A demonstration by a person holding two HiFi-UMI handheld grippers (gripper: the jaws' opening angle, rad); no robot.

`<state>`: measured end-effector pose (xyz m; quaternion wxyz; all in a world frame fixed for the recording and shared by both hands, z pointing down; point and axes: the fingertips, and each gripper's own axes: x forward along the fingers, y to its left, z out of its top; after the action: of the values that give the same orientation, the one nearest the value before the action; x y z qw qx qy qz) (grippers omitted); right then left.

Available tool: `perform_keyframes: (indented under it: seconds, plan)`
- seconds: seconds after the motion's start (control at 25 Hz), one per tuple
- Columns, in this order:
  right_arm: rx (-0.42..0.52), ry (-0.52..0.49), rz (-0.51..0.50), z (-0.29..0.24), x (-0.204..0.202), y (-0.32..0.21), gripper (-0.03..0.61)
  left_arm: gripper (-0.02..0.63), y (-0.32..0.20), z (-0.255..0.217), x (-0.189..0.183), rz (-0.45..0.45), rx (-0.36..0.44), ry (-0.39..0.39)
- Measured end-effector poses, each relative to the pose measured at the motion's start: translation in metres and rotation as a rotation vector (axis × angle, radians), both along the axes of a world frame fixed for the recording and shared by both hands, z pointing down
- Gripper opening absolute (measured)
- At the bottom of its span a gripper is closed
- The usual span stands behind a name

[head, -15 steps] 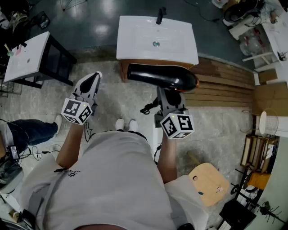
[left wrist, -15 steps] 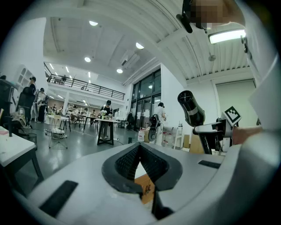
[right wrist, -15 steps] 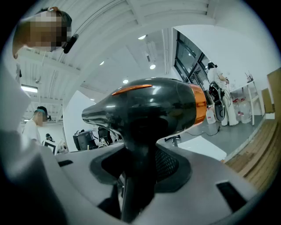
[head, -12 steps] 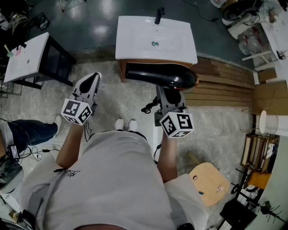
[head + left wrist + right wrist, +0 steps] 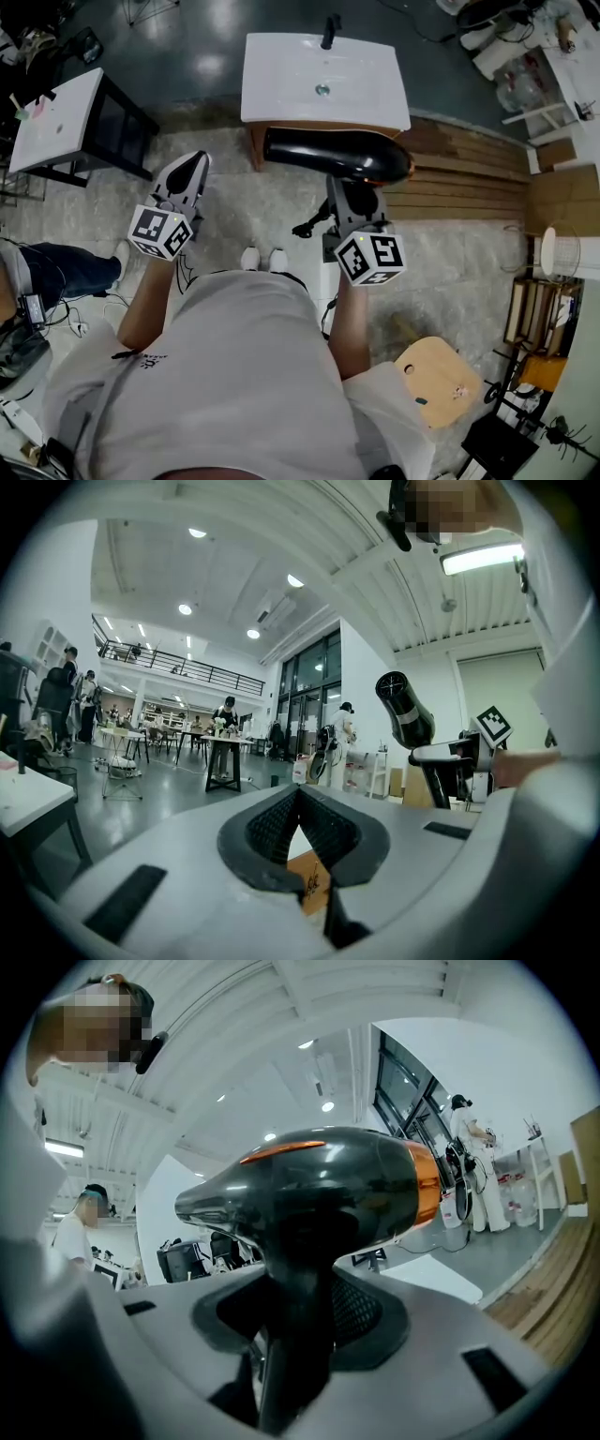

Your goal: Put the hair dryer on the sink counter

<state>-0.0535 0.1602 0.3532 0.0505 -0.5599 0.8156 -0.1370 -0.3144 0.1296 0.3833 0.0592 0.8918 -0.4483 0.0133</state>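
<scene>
The black hair dryer (image 5: 337, 156) with an orange ring lies crosswise in the air, just in front of the white sink counter (image 5: 281, 89). My right gripper (image 5: 352, 192) is shut on its handle, which fills the gap between the jaws in the right gripper view, with the hair dryer's (image 5: 319, 1185) body above them. My left gripper (image 5: 192, 161) is held level to the left, shut with nothing in it. The left gripper view looks past its own tips (image 5: 298, 794) and shows the hair dryer (image 5: 405, 710) at the right.
A black faucet (image 5: 331, 33) stands at the counter's far edge. A small white table (image 5: 52, 117) is at the left and wooden slats (image 5: 469, 178) cover the floor at the right. A wooden stool (image 5: 436, 384) is behind me on the right. A person's leg (image 5: 56, 272) is at the left.
</scene>
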Motion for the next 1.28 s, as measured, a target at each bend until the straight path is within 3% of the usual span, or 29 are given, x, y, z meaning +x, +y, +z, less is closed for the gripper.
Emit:
perform_keyframes:
  seconds: [1.28]
  plan:
    - [0.054, 0.053, 0.134, -0.022, -0.006, 0.047, 0.178, 0.003, 0.01, 0.015, -0.016, 0.138, -0.002, 0.023]
